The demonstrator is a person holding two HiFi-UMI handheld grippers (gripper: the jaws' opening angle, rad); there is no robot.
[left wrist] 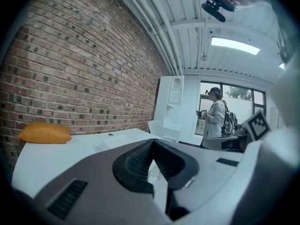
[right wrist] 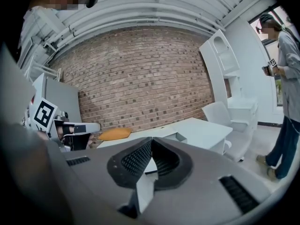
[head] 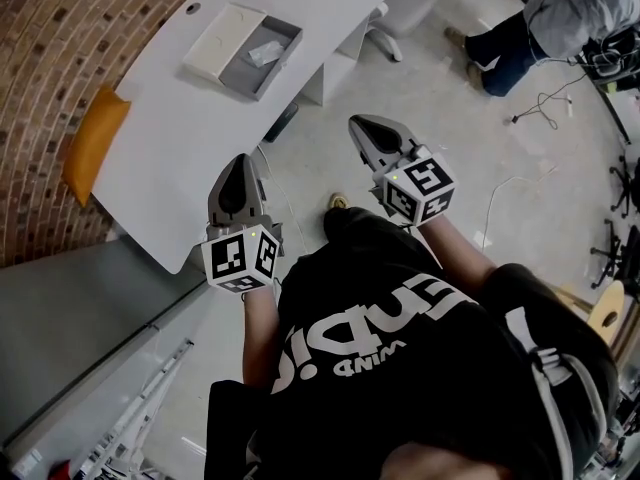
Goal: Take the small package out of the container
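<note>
In the head view the small pale package is lying in the grey rectangular container on the smooth white table. It is well apart from the left gripper and right gripper, and an orange cushion is sitting at the table's brick-wall end. In the left gripper view the ribbed black jaws are pressing together on nothing, and in the right gripper view they are likewise meeting empty, with a white chair standing beside the table.
</note>
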